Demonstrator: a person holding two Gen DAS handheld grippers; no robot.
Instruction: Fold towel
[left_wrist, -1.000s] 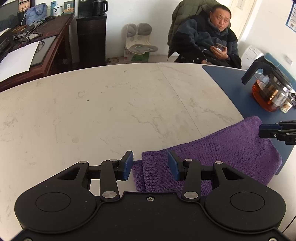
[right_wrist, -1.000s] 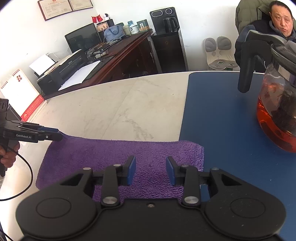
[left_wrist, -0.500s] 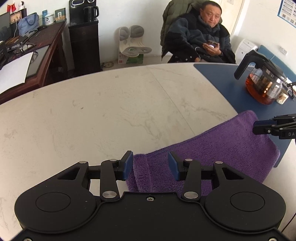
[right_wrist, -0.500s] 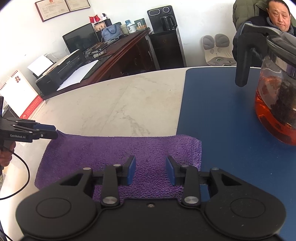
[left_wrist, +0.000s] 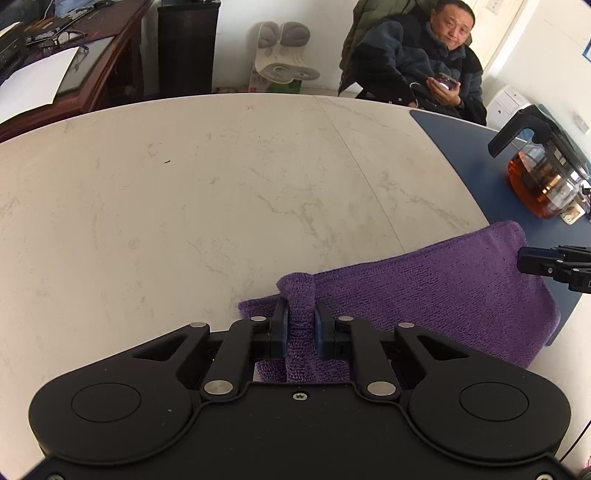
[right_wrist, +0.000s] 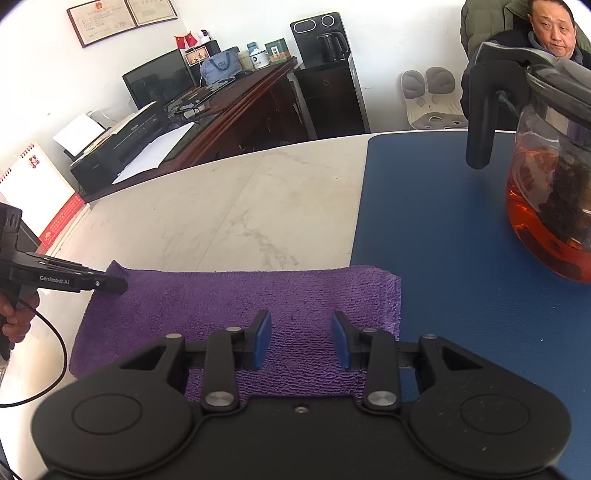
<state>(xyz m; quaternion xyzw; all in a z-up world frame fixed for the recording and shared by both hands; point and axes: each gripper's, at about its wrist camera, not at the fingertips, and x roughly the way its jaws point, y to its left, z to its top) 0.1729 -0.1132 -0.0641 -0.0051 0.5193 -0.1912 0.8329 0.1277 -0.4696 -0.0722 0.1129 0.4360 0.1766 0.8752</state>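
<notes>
A: Since a second ago the left hand-held gripper (left_wrist: 300, 325) went from spread to pinching a bunched ridge of the purple towel (left_wrist: 443, 291).

B: Right hand-held gripper (right_wrist: 301, 341) hangs spread over the towel, which lies flat across the bench (left_wrist: 184, 206) near its edge.

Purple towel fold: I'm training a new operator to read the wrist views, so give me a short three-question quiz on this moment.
1. True or false: the left gripper is pinching a bunched corner of the purple towel.
2. The right gripper is: A) shut on the towel, B) open above the towel, C) holding the teapot.
3. Fill in: the glass teapot stands on the ____ part of the table.

Key: 1 true. 2 B: its pads stand apart, with nothing gripped between them. 3 blue.
</notes>
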